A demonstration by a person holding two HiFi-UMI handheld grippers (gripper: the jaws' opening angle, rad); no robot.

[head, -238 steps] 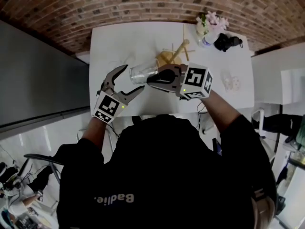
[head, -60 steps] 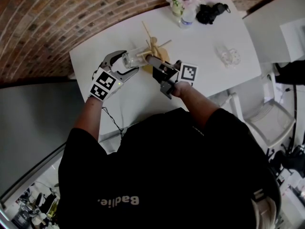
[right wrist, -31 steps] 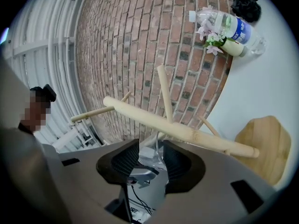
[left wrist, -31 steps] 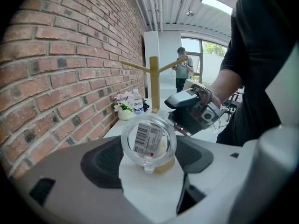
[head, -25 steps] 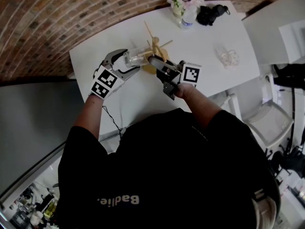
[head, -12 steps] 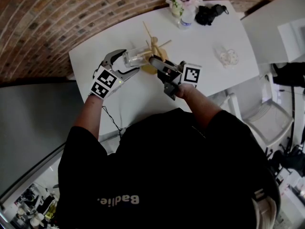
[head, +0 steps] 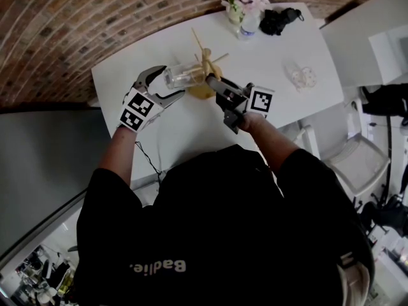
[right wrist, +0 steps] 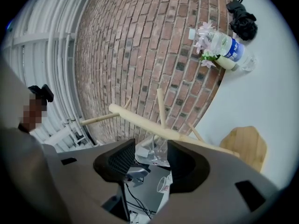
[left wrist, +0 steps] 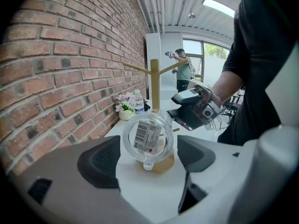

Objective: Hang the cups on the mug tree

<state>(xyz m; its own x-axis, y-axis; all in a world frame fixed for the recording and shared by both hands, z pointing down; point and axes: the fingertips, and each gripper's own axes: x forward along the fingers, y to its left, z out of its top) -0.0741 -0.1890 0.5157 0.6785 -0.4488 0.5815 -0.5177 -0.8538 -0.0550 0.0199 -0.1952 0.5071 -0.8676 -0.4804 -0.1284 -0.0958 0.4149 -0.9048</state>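
Observation:
A clear glass cup with a barcode label on its bottom sits on its side against the wooden mug tree, just above the tree's round base. What bears it is hidden. My left gripper has just been opening. Its pads flank the cup with a gap on each side, so it is open. My right gripper hovers by the trunk from the other side. Its jaws stand apart with nothing gripped, and the cup shows beyond them.
On the white table, a flower vase, a water bottle and a black bundle stand at the far edge. A small clear object lies to the right. A brick wall runs behind, and a white chair stands right.
The left jaws have spread off the cup, which stays at the tree. The right gripper has edged slightly right. Several seconds ago the right gripper carried the cup in front of the tree.

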